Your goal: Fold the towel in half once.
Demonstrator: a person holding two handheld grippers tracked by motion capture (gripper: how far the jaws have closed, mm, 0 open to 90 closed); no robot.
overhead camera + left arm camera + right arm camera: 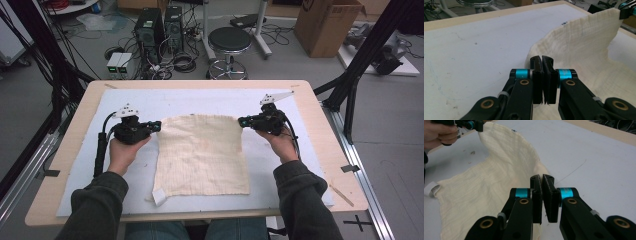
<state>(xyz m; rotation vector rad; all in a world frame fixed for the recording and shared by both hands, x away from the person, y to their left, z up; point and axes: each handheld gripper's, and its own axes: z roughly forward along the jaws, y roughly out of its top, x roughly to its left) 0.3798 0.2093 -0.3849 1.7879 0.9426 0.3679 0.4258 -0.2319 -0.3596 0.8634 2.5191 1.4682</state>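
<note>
A wooden table (pixel 65 150) covered by a white mat (pixel 200 100) fills the middle of the high view. Behind it, along the top of the frame, the floor is cluttered: computer towers (pixel 159 27) and cable tangles at upper left, a round black stool (pixel 229 42) at top centre, and a cardboard box (pixel 327 25) at upper right.

At the left of the frame, the left gripper (pixel 156 126) is held level over the mat. Its jaws are pinched tight on the top left corner of a cream cloth (pixel 202 155). In the left gripper view the two black pads meet with almost no gap, and the fabric rises from just behind them.

The cloth lies in the middle of the frame, mostly flat. Its near edge is toward the person, and a small white tag (pixel 159 196) shows at its lower left corner. The far edge looks lifted a little off the mat, sagging between the two grips.

At the right, the right gripper (pixel 244 121) is clamped on the top right corner in the same way. In the right gripper view the cloth runs away from its closed jaws to the other gripper at the upper left.

Holding both far corners spread apart keeps that edge taut. It probably readies the cloth to be folded toward the person or pulled flat.
</note>
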